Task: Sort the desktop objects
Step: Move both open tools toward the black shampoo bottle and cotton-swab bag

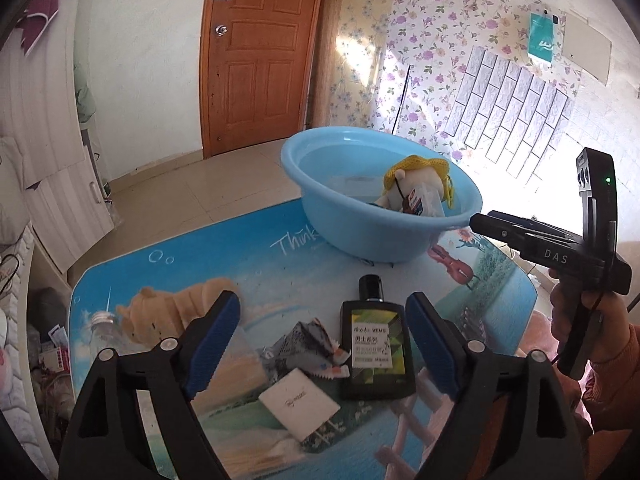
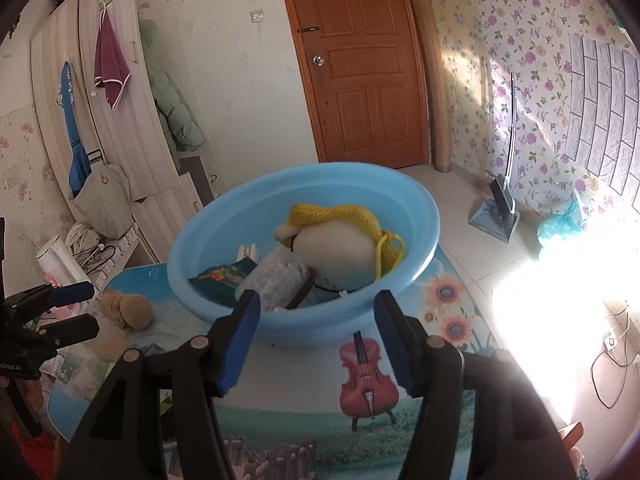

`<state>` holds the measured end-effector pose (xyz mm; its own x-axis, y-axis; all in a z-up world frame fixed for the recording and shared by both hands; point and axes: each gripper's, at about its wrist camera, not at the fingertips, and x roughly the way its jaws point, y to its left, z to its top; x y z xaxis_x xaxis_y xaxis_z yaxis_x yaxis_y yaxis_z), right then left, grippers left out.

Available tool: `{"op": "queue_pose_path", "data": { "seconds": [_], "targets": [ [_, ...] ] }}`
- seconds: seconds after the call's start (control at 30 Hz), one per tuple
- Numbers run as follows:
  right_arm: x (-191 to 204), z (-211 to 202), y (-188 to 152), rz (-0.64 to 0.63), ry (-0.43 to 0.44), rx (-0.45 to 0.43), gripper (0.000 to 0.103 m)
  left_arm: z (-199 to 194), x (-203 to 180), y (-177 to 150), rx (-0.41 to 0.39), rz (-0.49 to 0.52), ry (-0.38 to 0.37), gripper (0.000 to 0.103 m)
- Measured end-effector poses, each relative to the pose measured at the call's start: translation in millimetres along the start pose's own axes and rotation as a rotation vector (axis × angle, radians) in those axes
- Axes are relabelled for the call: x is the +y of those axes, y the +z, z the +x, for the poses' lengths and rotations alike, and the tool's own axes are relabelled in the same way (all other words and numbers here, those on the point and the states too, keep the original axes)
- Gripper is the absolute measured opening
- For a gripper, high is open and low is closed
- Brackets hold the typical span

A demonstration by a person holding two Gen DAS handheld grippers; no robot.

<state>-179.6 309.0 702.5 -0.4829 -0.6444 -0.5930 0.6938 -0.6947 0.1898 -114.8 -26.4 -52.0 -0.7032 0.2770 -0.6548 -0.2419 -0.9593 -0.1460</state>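
Table: printed blue picture-covered tabletop (image 1: 224, 248), carrying the loose items and the basin.
Basin: round light-blue plastic wash basin (image 1: 304, 184) at the far side, already holding a white plush doll with a yellow knitted hat (image 1: 416, 184) and other sorted pieces.
Bottle: flat black rectangular bottle with a green label and black cap (image 1: 376, 348), lying on the table, long axis pointing away toward the basin, cap at the far end.
Small items: white flat rectangular box (image 1: 298, 402) and crumpled printed wrapper (image 1: 316, 340), just left of the bottle.
Left gripper (image 1: 324, 344): jaws wide apart and empty; the bottle lies just ahead, nearer the right-hand pad, so this hand looks the nearer.
Right gripper (image 2: 316, 340): partly open, empty, facing the basin.
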Motion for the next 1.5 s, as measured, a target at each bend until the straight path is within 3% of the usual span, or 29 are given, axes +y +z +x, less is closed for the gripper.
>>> {"op": "queue_pose_path", "data": {
  "seconds": [0.3,0.5,0.73,1.07,1.2,1.3,1.4,1.5],
  "targets": [
    [27.6,-4.7,-36.1,-0.044,-0.009,0.103,0.059,-18.5,16.6,-46.4,0.040,-0.021,0.022,0.094],
    [47.2,-3.7,-46.7,-0.058,0.035,0.142,0.059,-23.8,28.5,-66.3,0.063,-0.047,0.039,0.094],
    [59.7,7.4,-61.0,-0.026,0.126,0.242,0.059,-26.0,38.0,-79.9,0.082,-0.069,0.043,0.095],
    [77.4,11.3,-66.8,-0.043,0.093,0.262,0.060,-18.4,48.6,-89.5,0.098,-0.108,0.025,0.095],
    [90.4,17.2,-67.2,-0.056,0.077,0.270,0.077,-14.0,48.3,-89.3,0.101,-0.107,0.018,0.095],
    [102.8,20.5,-66.8,-0.074,0.065,0.270,0.078,-12.2,48.1,-89.6,0.099,-0.109,0.006,0.095],
    [115.0,23.9,-67.4,-0.096,0.054,0.260,0.088,-10.8,48.7,-91.0,0.099,-0.108,0.004,0.095],
    [125.9,29.4,-68.1,-0.106,0.049,0.267,0.089,-10.0,52.6,-91.8,0.100,-0.123,0.003,0.095]
  ]
}}
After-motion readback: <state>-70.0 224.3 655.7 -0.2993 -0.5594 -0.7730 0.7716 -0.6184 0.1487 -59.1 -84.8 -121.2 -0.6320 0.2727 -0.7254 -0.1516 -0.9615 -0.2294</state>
